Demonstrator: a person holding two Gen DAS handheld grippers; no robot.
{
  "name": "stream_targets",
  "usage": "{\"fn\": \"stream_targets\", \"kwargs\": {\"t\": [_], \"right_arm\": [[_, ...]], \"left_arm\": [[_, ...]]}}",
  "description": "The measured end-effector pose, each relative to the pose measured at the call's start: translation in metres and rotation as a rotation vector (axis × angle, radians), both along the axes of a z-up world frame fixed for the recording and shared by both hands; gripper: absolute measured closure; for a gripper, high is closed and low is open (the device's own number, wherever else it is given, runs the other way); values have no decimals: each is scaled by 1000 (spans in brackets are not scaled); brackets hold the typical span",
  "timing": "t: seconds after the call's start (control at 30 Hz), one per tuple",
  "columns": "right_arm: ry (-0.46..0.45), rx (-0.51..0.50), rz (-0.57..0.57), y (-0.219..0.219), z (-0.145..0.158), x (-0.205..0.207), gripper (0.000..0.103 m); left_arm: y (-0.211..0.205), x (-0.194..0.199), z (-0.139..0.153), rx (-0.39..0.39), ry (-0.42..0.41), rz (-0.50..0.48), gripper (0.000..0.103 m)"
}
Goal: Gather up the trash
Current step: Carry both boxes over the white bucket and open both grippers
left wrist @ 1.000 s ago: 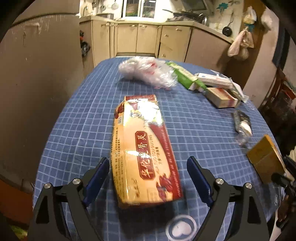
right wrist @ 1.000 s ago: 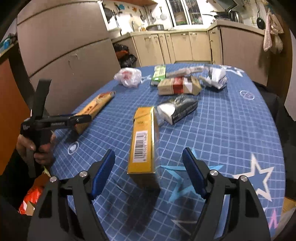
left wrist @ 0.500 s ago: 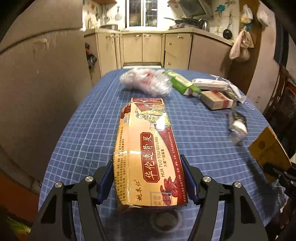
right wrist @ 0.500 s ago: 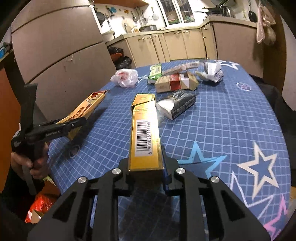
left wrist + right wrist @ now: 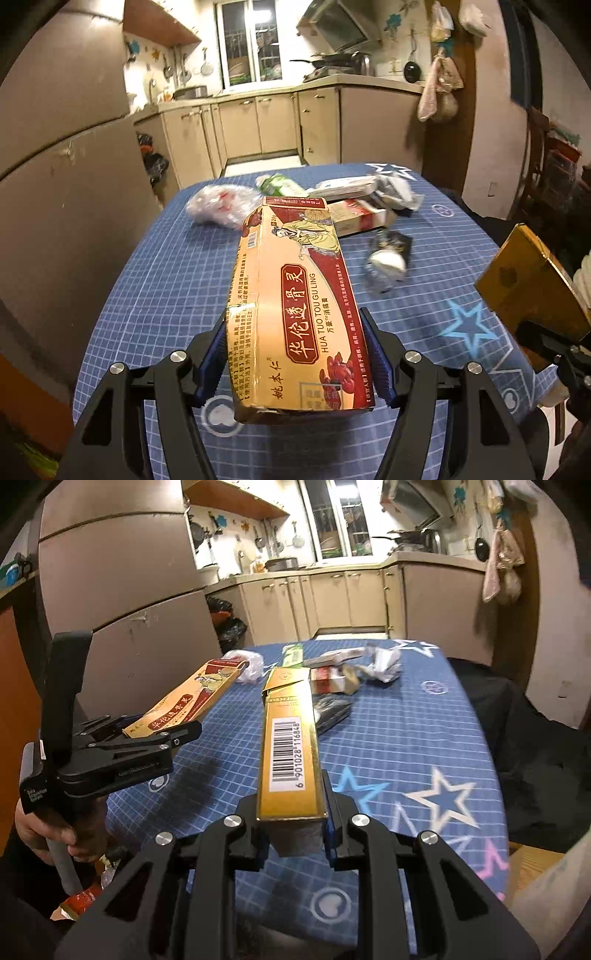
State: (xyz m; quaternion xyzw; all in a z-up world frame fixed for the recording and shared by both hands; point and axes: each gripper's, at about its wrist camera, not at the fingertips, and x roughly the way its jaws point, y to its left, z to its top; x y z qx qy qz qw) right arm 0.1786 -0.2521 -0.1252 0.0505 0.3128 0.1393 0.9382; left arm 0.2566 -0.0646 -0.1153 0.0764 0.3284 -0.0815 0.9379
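While lifted above the blue tablecloth, left gripper fingers clamping tan box, right gripper fingers clamping gold carton.

Dim warm indoor light; window area blown out. Strong fisheye bending, dark vignette at corners. Motion blur on far trash; tabletop shadowed near grippers.

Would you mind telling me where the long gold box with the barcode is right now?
In the right wrist view, the long gold cardboard box is clamped in the right hand-held gripper, raised above the blue checked tablecloth, right of the red-and-tan carton.
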Motion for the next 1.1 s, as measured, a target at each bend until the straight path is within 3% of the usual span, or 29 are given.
{"fn": "stream_targets", "kwargs": {"t": [0.7,1.1], "right_arm": [[-145,11,-316,-116,49,-81,82],[-204,-40,-495,-174,62,-130,82]], "left_arm": [[-149,-35,45,41,-120,-257,36],[-236,-65,63,39,-165,-440,36]]}}
